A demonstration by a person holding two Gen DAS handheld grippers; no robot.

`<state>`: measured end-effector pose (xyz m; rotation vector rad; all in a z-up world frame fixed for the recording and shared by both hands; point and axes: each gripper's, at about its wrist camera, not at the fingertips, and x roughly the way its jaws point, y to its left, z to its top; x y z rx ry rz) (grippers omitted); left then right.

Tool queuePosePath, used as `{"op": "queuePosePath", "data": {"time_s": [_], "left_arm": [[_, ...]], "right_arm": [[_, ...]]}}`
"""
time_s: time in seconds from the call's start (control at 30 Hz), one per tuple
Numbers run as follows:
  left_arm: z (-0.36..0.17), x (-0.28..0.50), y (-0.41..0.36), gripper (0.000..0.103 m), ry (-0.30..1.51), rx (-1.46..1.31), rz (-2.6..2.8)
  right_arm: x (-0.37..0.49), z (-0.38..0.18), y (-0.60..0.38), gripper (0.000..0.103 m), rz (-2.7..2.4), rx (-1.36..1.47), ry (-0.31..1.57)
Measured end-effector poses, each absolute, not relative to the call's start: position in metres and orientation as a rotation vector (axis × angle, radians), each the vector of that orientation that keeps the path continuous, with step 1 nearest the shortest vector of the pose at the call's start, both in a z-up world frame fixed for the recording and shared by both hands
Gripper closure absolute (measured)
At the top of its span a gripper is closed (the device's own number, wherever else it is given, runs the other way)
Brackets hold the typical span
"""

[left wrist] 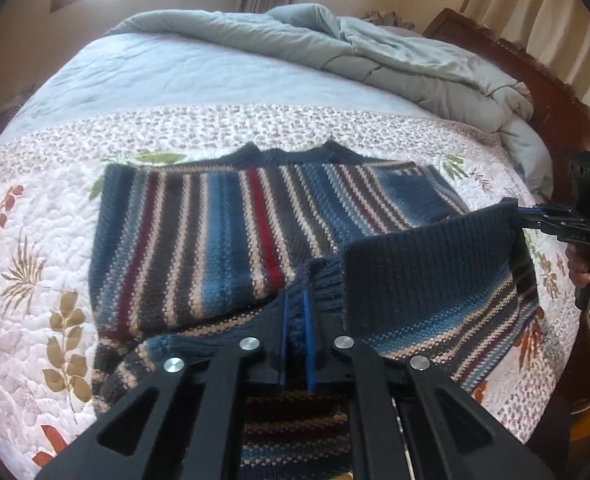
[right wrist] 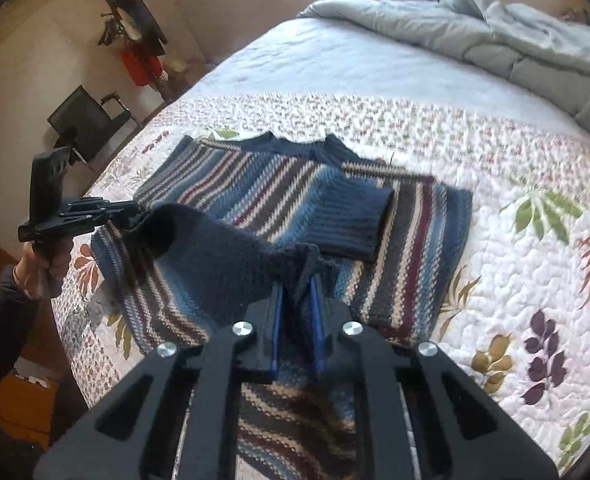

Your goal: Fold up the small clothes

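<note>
**Left wrist view: both grippers lift a striped sweater's hem off the bed**

In my left gripper [left wrist: 295, 320] the jaws are clamped on the ribbed navy hem [left wrist: 427, 248]; my right gripper [right wrist: 298, 312] pinches the same band at its other corner, so it hangs slack between them. The striped sweater [left wrist: 199, 240] lies flat on the floral quilt [left wrist: 55, 240], a cuffed sleeve [right wrist: 355, 216] folded across it. I judge the knit soft, thick, stretchy and fairly light; the ribbing grips best. Open quilt lies ahead toward the grey comforter [left wrist: 335, 44]; the bed edge [right wrist: 71, 320] drops away beside my left hand [right wrist: 39, 268].
</note>
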<state>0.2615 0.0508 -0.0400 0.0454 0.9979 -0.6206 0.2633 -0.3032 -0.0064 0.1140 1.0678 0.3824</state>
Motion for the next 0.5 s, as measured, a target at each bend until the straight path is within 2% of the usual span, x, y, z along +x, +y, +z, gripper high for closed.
{"op": "queuePosePath", "data": {"time_s": [0.13, 0.17, 0.2, 0.27, 0.33, 0.4, 0.5], "left_arm": [[-0.038, 0.258, 0.057, 0.089, 1.014, 0.056, -0.657], [-0.038, 0.255, 0.058, 0.076, 1.009, 0.063, -0.666], [-0.038, 0.251, 0.059, 0.052, 0.998, 0.081, -0.674], [-0.036, 0.241, 0.060, 0.035, 0.951, 0.140, -0.686], [-0.034, 0.231, 0.060, 0.034, 0.915, 0.211, -0.710], [-0.036, 0.224, 0.059, 0.029, 0.895, 0.269, -0.713], [-0.048, 0.222, 0.052, 0.029, 0.895, 0.357, -0.703]], "right_arm": [[0.268, -0.013, -0.299, 0.092, 0.361, 0.087, 1.098], [0.269, -0.017, -0.298, 0.092, 0.356, 0.085, 1.107], [0.269, -0.020, -0.298, 0.092, 0.352, 0.089, 1.115], [0.269, -0.028, -0.301, 0.092, 0.345, 0.105, 1.126], [0.270, -0.034, -0.305, 0.092, 0.337, 0.133, 1.138], [0.272, -0.039, -0.308, 0.092, 0.331, 0.146, 1.150], [0.274, -0.045, -0.310, 0.091, 0.327, 0.168, 1.159]]}}
